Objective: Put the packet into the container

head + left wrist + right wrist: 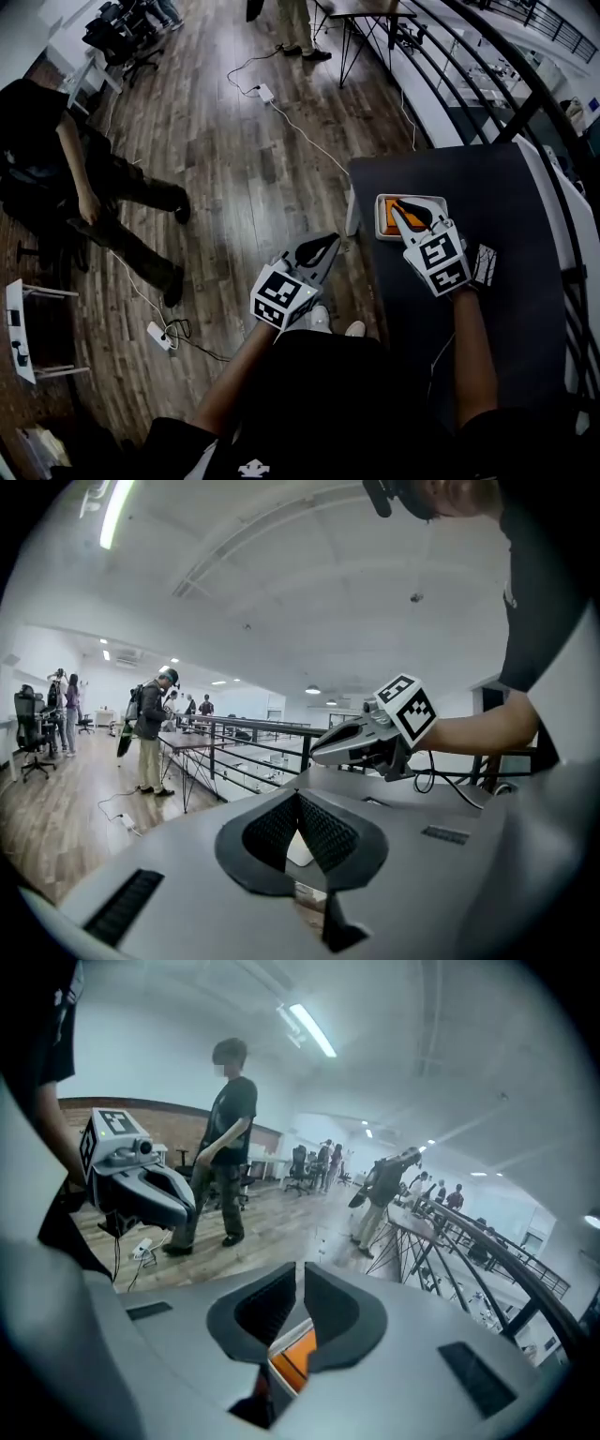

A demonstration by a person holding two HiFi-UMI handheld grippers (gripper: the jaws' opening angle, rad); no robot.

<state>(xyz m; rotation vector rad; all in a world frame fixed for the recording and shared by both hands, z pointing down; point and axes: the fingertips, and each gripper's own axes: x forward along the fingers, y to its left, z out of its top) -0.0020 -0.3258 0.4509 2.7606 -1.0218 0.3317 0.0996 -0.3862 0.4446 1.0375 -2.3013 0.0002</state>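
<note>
An orange packet [394,217] lies inside a white rectangular container [441,201] on the near-left part of the black table [469,319]. My right gripper [409,208] hovers just above the container, jaws together with nothing between them. In the right gripper view the packet [298,1359] and the container's white rim [292,1336] show below the closed jaws [301,1274]. My left gripper [325,246] is off the table's left edge, over the wooden floor, shut and empty. In the left gripper view its tips [298,799] meet, and the right gripper [321,752] is ahead and above.
A seated person [66,178] is on the left. Cables and power strips [265,92] run across the wooden floor, one of them near my feet [157,335]. A black railing [525,103] curves past the table's far right. Another table's legs [361,37] stand farther off.
</note>
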